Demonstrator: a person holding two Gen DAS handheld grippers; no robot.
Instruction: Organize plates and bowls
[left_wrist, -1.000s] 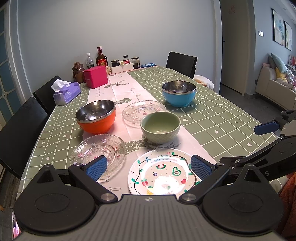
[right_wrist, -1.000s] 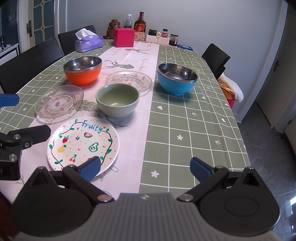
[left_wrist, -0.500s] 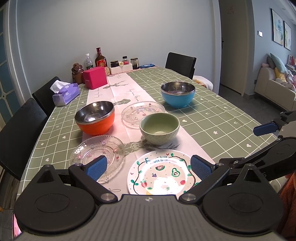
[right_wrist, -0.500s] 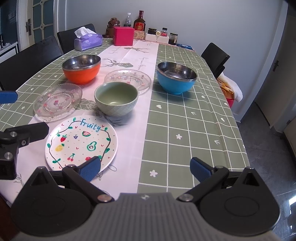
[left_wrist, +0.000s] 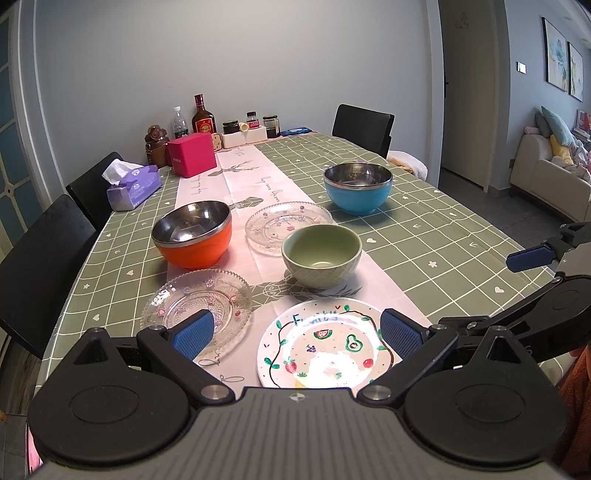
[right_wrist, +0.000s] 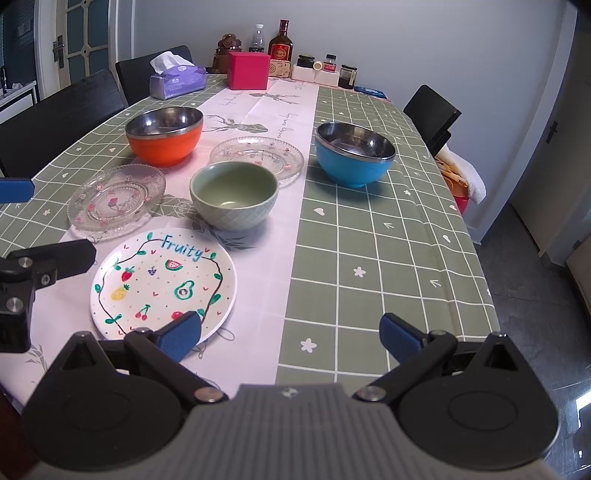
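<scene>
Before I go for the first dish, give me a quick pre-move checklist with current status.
1. Left gripper open, empty: ok.
2. Right gripper open, empty: ok.
3. Fruity plate lies flat with nothing on it: ok.
4. Green bowl empty, upright: ok.
5. Orange bowl and blue bowl stand apart, not stacked: ok.
6. Near glass plate clear of the fruity plate's rim: cannot tell.

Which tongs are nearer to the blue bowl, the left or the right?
Right. The right tongs hover at the near table edge on the blue bowl side; the left tongs are over the plates, farther left.
</scene>
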